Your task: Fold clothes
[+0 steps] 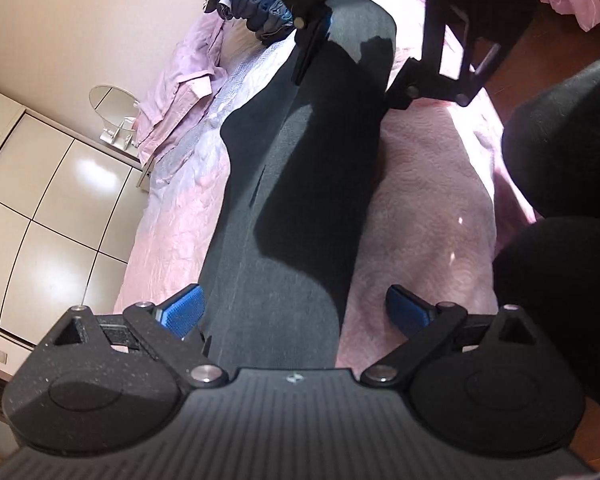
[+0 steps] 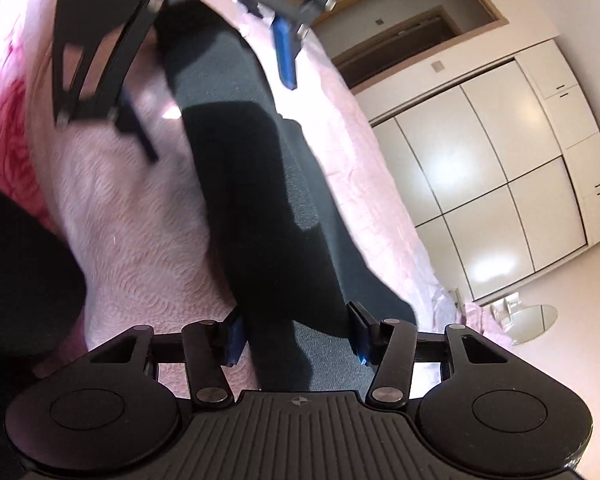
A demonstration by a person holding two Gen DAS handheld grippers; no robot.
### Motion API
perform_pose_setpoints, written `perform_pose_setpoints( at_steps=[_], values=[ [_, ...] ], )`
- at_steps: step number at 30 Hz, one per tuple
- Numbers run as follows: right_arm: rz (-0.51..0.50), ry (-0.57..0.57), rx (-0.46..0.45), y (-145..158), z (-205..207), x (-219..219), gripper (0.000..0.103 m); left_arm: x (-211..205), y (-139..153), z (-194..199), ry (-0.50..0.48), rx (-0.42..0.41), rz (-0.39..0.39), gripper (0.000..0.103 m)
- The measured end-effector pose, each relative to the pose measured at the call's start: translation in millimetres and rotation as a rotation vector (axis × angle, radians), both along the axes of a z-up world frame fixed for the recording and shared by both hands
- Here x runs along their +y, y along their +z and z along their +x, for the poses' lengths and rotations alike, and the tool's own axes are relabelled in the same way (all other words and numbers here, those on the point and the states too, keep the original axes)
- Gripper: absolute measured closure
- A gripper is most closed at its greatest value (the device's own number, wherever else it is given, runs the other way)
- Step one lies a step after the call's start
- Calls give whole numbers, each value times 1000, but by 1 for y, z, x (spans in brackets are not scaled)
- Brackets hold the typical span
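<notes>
A long dark grey garment (image 1: 300,184) lies in a narrow strip across the pink bed cover (image 1: 428,208), partly in shadow. My left gripper (image 1: 296,312) is open, its blue pads wide apart on either side of one end of the strip. Across from it, my right gripper (image 1: 360,60) straddles the other end. In the right wrist view, the garment (image 2: 256,168) runs away from my right gripper (image 2: 296,338), which is open with the cloth lying between its pads. The left gripper (image 2: 212,92) hangs open over the far end.
A stack of folded blue and navy clothes (image 1: 252,0) sits on the bed's far end, beside a crumpled pink cloth (image 1: 180,92). A round mirror (image 1: 112,100) and white wardrobe doors (image 1: 60,200) stand past the bed. The person's black clothing (image 1: 560,160) fills the right.
</notes>
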State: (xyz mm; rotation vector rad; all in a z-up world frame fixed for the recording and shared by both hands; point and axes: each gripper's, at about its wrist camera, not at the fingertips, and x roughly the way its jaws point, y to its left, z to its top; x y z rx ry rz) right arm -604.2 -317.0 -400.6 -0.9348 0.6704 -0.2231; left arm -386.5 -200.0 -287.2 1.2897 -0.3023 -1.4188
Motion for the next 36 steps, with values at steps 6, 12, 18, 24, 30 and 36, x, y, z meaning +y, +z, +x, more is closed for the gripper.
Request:
perform_pose_setpoints(
  at_steps=[6,12,18,24,30,36],
  values=[
    [38,-11,15,4,-2,-5,52,-28,16,26,62,80,52,17],
    [47,37,-72,17,-9,17,43,-36,38,37,61,117,41,24],
    [96,17,-114,27,33,22,42,-32,45,39,69,133,27,24],
    [-23,-96,12,7,23,-19,42,-21,30,32,54,104,26,23],
    [-95,-98,59,-3,18,-29,43,-18,0,26,44,-43,64,23],
    [-31,-127,33,19,10,-29,54,-21,3,31,61,-78,94,55]
  ],
)
